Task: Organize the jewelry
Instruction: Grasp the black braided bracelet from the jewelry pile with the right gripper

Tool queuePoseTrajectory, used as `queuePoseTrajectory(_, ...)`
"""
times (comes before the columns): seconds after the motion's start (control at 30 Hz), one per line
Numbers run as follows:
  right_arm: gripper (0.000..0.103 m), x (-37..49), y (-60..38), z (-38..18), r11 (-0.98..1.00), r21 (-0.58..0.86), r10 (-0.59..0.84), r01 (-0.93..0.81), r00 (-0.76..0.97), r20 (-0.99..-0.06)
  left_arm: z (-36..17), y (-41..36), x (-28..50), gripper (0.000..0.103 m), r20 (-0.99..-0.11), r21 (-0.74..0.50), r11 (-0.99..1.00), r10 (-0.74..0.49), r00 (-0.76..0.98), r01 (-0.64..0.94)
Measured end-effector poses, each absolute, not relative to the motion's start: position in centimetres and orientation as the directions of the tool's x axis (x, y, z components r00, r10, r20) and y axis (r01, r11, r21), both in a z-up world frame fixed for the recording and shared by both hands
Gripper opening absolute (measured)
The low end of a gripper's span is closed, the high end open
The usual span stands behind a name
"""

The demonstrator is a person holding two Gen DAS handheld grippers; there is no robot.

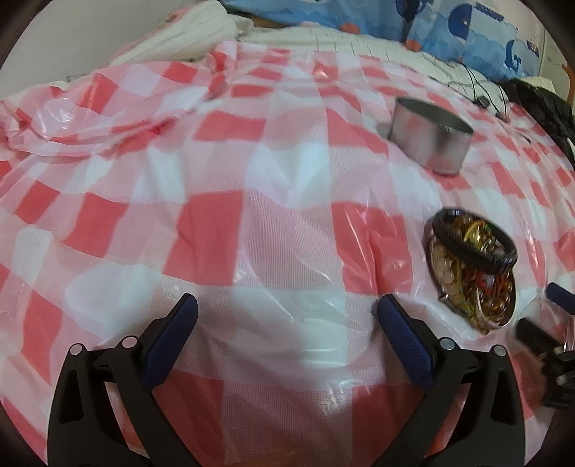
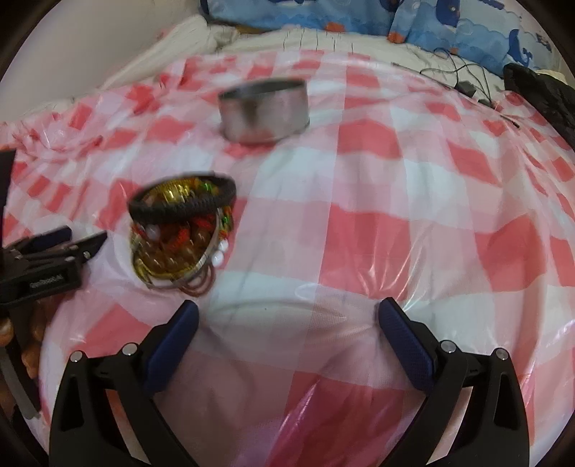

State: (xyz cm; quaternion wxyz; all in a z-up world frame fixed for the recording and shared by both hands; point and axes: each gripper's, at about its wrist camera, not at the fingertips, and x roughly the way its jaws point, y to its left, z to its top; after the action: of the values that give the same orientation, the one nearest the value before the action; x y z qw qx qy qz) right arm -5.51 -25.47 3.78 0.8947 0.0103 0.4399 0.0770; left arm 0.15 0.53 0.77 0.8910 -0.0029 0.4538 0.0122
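— Red-and-white checked plastic sheet covers the bed, with a blue printed quilt bunched at the far end. Why is everything laid out on it?

— My judgement: the sheet gives me a plain working ground, and the heap of jewelry sits in the middle so either side can reach it. Beads, gold pieces and hoops are piled in a shallow lid, a black braided bracelet propped on top.

— And the tongs, left to right?

— My left tongs are spread wide, empty, hovering over bare sheet with the heap just to their right. My right tongs gape equally wide, holding nothing, the heap up to their left.

— Where should the pieces go?

— Probably the empty metal tin beyond the heap, well apart from both tongs.
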Motion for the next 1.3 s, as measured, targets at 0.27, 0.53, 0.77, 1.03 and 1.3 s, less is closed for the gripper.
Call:
queuePoseTrajectory(0.27,0.096,-5.8,-25.9,7.1,0.981,0.087,0.182,-0.173,0.677,-0.713,3.6,-0.1,-0.8,0.097,-0.747,-0.010,0.998,-0.047,0.663,0.059)
queuePoseTrajectory(0.53,0.096,-0.8,-23.4,7.6,0.951,0.122,0.277,-0.285,0.606,-0.746,2.9,-0.6,0.6,0.097,-0.799,-0.100,0.992,-0.125,0.588,0.074)
queuePoseTrajectory(0.77,0.075,0.9,-23.7,5.5,0.941,0.210,0.323,-0.265,0.518,-0.792,2.4,-0.3,0.4,0.095,-0.805,-0.097,0.993,-0.118,0.581,0.066)
queuePoseTrajectory(1.03,0.052,2.4,-23.5,3.9,0.922,0.287,0.378,-0.261,0.434,-0.818,2.5,0.1,0.5,0.088,-0.813,-0.106,0.992,-0.127,0.568,0.071)
queuePoseTrajectory(1.3,0.012,2.2,-23.9,4.1,0.884,0.377,0.464,-0.276,0.426,-0.776,3.3,-0.5,0.1,0.088,-0.769,-0.108,0.987,-0.159,0.619,0.119)
